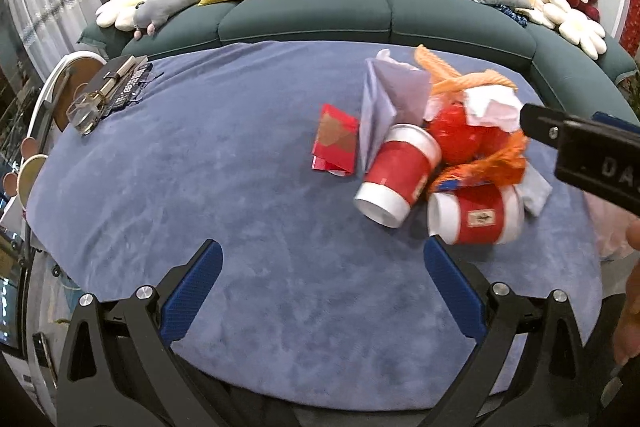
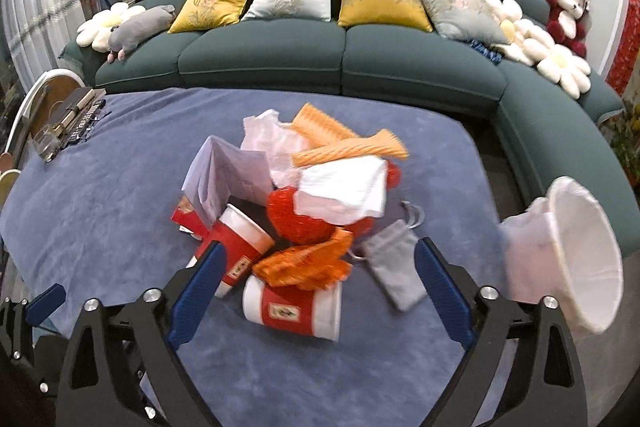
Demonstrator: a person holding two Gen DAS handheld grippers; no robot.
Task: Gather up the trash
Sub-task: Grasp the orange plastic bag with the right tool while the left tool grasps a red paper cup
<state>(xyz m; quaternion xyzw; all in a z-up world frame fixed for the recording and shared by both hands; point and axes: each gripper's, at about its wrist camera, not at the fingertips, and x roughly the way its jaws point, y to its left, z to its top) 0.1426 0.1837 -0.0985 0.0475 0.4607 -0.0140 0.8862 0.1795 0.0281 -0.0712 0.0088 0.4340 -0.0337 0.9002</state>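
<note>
A pile of trash lies on the blue-covered table (image 1: 200, 155): two red-and-white paper cups on their sides (image 1: 394, 173) (image 1: 476, 213), a red packet (image 1: 336, 143), folded pale paper (image 1: 380, 99), white tissue (image 2: 340, 187), orange strips (image 2: 348, 147), orange netting (image 2: 308, 263), a red mesh ball (image 2: 296, 219) and a grey pouch (image 2: 392, 267). My left gripper (image 1: 322, 291) is open and empty, left of and nearer than the pile. My right gripper (image 2: 316, 287) is open just above the near cup (image 2: 296, 311), touching nothing. The right gripper's body also shows in the left wrist view (image 1: 584, 151).
A white-lined bin (image 2: 576, 259) stands at the table's right edge. Books, glasses and a clear glass (image 1: 104, 95) sit at the far left corner. A green sofa (image 1: 304, 15) with cushions and plush toys runs behind the table. A round side table (image 1: 72, 75) stands at left.
</note>
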